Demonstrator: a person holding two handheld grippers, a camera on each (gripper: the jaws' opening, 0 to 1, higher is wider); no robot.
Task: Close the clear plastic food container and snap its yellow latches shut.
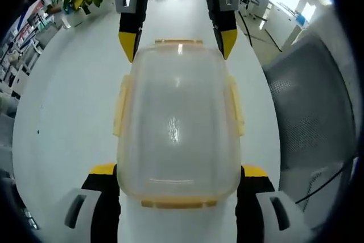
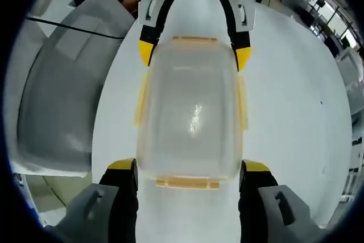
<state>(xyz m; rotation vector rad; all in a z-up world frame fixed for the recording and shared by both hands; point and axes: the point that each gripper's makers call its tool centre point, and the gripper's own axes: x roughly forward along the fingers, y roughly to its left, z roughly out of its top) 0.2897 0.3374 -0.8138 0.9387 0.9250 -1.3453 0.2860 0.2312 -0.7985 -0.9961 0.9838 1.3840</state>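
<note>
Container (image 1: 179,123) with its lid on sits on the white table (image 1: 68,112), lengthwise between my two grippers — each one straddles an end. My left gripper (image 1: 178,183) has its jaws spread wide, either side of the near end; my right gripper (image 2: 189,177) is spread just as wide at the opposite end. Yellow latches (image 1: 121,106) stick out along the sides. Grey chair (image 1: 313,112) beside the table.

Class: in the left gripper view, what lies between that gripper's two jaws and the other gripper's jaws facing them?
The clear food container, lid on, with yellow latches, spans the stretch between the left gripper and the right gripper.
</note>
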